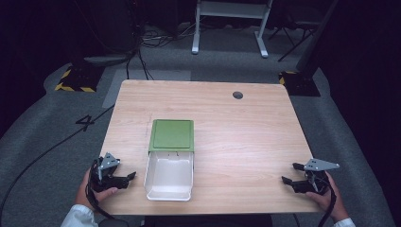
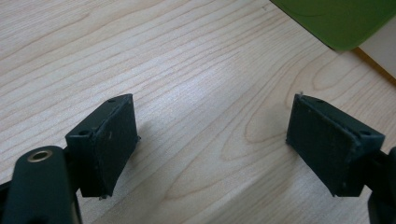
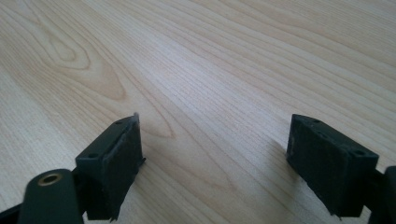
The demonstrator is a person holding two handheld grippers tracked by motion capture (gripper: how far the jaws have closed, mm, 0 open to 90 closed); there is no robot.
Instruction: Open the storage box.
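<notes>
One pale wood-grain table [image 1: 246,123]. On it, one hinged lunch-style box [image 1: 170,158]: a flat green plastic lid [image 1: 171,135] folded back flat toward the far side, and a white rectangular tray [image 1: 169,176] toward the person, open and, from above, apparently empty. The box sits left of the table's centre, near the front edge.

Two hand-held grippers. Left gripper [image 1: 126,178] rests low by the front-left corner, just beside the tray's left wall but not touching it; its jaws stand wide apart over bare wood, nothing between them. A corner of the green lid shows at the upper right of the left gripper view. Right gripper [image 1: 289,174] is well apart from the box, near the front-right edge, jaws likewise spread and holding nothing.

Judgement: both tools parked clear either side, a ready stance; lid laid fully back, presumably leaving the tray accessible.

One round grommet hole [image 1: 238,95] near the far edge.
</notes>
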